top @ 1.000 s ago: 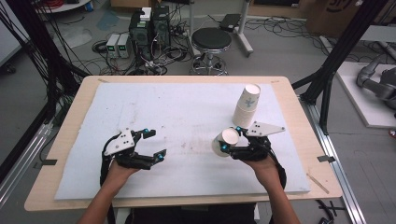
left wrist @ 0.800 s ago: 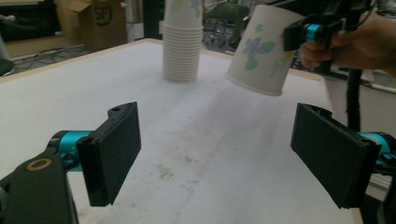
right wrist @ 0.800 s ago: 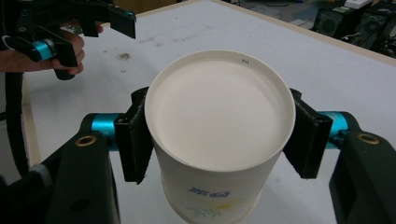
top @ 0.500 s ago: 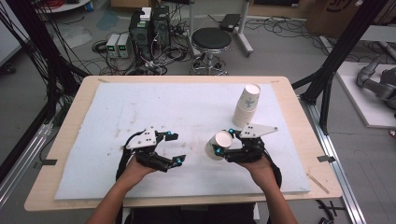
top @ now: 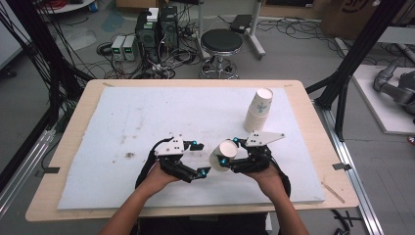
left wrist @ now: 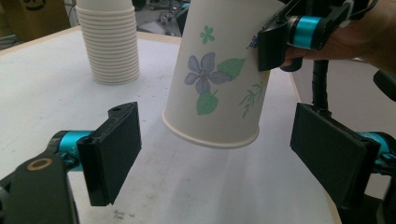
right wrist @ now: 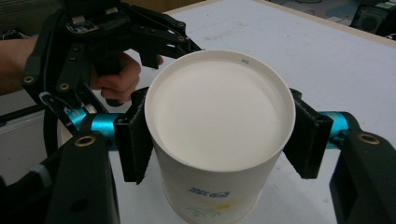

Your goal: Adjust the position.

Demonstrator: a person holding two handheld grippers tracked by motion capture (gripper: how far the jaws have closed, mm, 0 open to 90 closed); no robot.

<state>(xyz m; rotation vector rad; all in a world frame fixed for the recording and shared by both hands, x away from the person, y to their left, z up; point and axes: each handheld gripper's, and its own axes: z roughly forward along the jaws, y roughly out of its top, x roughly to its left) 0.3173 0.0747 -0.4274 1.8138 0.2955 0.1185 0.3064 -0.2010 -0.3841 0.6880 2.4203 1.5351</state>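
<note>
- High view: a person's two hands come in from the bottom edge, each holding a tool over a white mat [top: 147, 117] that covers most of the wooden tabletop [top: 313, 117].
- The right tool [top: 230, 154] pinches a single paper cup [top: 222, 154] between its two jaws, lifted off the mat and tipped so its open mouth faces the left tool.
- Right gripper view: the black jaws press on opposite sides of the paper cup [right wrist: 219, 140] just under its rim; the white inside and a faint print on the outer wall are visible.
- The left tool [top: 200, 159] sits just beside the cup on the left, jaws spread and holding nothing.
- Left gripper view: the two spread pads [left wrist: 112, 149] frame the hanging paper cup [left wrist: 217, 79], which shows a purple flower with green leaves; the cup's rim is between the pads but apart from both.
- In that same view the right tool's jaw presses against the upper side of the cup.
- A stack of paper cups [top: 258, 110] stands upright on the mat, farther back and to the right of the hands, apart from both tools.
- Behind the tabletop, on the floor, are a black stool [top: 221, 44], boxes of electronics [top: 156, 29] and tangled cables.
</note>
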